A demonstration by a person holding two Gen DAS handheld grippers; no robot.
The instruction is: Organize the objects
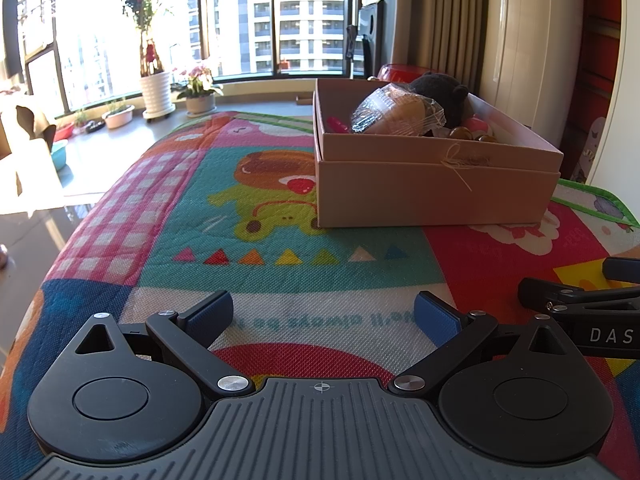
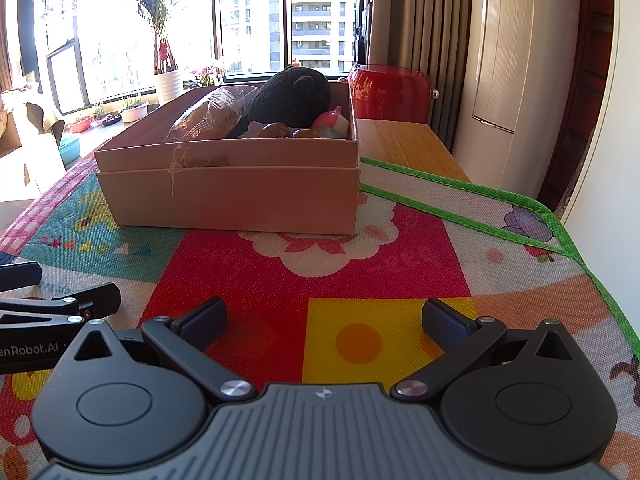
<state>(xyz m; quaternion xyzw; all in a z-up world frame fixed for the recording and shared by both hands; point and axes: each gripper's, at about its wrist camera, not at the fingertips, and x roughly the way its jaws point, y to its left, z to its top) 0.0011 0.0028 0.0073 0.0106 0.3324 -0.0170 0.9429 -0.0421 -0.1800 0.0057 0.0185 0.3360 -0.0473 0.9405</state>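
Toys fill a pink cardboard box at center right of the left wrist view: a black plush toy, a plastic-wrapped bundle, a pink ball and brown pieces. The box sits on a colorful play mat whose green-trimmed edge runs along the right, a strip of bare wooden tabletop beyond it. Open mat lies between box and tools. Left gripper and right gripper both hang released, empty, side by side low in frame. Windows, potted plants, curtains and a red stool line the background.
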